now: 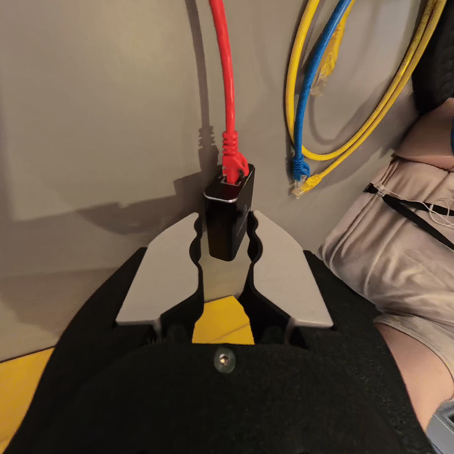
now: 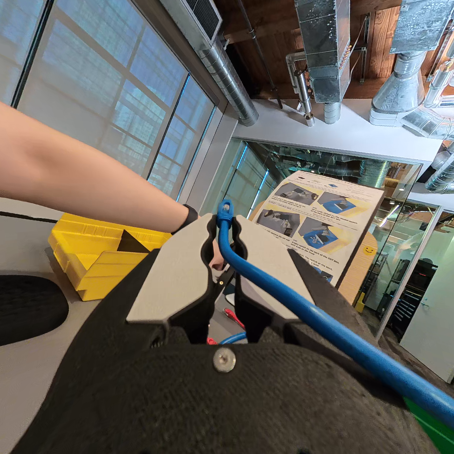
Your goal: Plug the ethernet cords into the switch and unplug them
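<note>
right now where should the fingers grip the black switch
Grip the black switch across its two broad flat sides, at the lower body, coming from the end opposite the red cord. That leaves the port face free.

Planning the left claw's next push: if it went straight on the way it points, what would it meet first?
The black switch, already between the left claw's fingers, with the red cord plugged into its far end; beyond that, seemingly the grey surface.

My left tongs (image 1: 226,235) and right tongs (image 2: 224,233) match: matte black bodies, pale grey finger plates (image 1: 169,265), wavy black pads (image 2: 208,235), one silver screw (image 2: 224,360) below the plates. A black wristband (image 2: 190,216) circles my forearm.
</note>
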Demonstrator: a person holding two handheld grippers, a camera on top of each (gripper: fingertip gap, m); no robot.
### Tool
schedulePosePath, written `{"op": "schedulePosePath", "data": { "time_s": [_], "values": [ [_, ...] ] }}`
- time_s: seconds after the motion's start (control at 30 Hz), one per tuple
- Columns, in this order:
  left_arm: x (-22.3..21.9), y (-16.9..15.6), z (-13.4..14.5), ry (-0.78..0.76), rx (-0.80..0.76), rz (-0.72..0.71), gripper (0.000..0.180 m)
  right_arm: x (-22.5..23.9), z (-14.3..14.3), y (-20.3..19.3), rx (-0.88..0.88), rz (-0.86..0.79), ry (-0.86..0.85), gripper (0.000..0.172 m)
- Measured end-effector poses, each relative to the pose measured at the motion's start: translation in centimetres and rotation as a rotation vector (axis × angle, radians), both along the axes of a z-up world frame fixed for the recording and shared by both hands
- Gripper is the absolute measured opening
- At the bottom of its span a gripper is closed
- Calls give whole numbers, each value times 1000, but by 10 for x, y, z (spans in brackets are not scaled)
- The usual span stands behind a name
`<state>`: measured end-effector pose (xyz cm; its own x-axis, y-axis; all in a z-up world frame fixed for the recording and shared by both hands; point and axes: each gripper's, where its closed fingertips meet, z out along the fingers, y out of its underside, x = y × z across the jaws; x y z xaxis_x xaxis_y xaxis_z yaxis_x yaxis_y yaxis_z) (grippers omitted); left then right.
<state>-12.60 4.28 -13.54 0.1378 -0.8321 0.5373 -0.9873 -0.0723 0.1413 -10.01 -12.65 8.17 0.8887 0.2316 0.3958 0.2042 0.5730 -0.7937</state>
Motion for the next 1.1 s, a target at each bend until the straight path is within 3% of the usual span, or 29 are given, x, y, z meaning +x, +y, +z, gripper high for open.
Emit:
{"op": "schedulePosePath", "data": {
  "time_s": [0.2,0.33,0.57,0.87,1.1],
  "values": [
    [-10,-18,-5,52,-87,-30,29,-1,0,1,-9,13,1,12],
    [-3,-29,-5,48,-166,58,25,-2,1,-1,-8,23,-2,12],
    [9,-37,2,-116,-104,85,24,-4,-2,1,-21,16,-18,12],
    [42,-60,56,-534,-263,346,24,17,-5,12,-81,-52,66,12],
    [70,-70,138,-910,-648,637,24,25,-12,21,-102,-167,30,12]
  ]
}}
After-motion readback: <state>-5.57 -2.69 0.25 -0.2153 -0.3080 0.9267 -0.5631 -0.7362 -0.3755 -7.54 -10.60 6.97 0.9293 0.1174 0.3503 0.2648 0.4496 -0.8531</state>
